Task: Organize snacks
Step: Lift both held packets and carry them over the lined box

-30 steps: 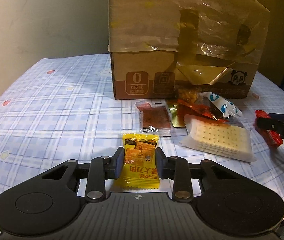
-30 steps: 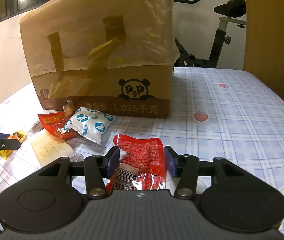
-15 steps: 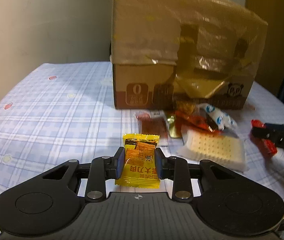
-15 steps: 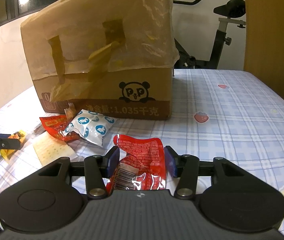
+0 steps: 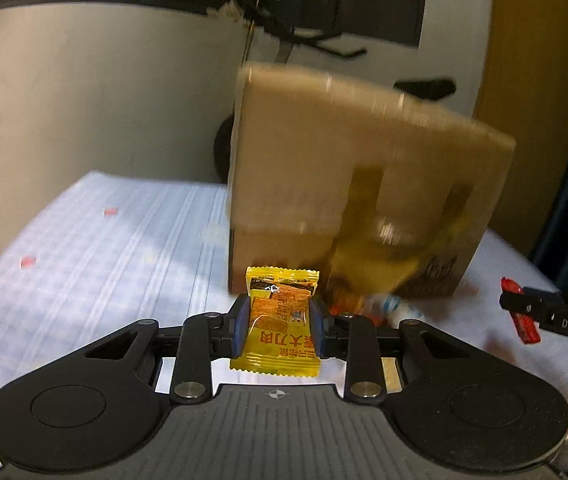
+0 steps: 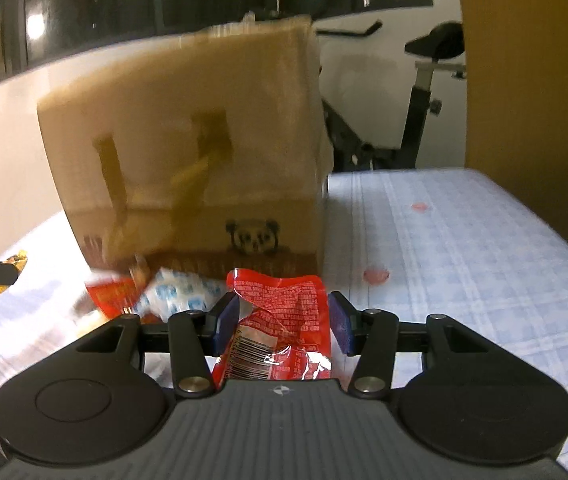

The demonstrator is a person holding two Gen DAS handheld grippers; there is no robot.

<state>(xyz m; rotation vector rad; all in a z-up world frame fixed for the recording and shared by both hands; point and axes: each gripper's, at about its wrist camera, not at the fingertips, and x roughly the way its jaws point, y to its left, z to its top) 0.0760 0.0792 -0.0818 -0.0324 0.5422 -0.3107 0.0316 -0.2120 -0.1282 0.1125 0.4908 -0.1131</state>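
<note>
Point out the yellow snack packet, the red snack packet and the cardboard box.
yellow snack packet (image 5: 280, 326), left wrist view, printed front.
red snack packet (image 6: 284, 312), right wrist view, crinkled front.
cardboard box (image 6: 188, 152), right wrist view, taped front face.

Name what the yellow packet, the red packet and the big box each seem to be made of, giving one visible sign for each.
Yellow packet: probably glossy plastic film, with crimped, zigzag-cut ends.
Red packet: likely shiny foil-backed plastic, crinkled, with bright glints.
Big box: brown cardboard, matt, with shiny tape strips across it.
</note>
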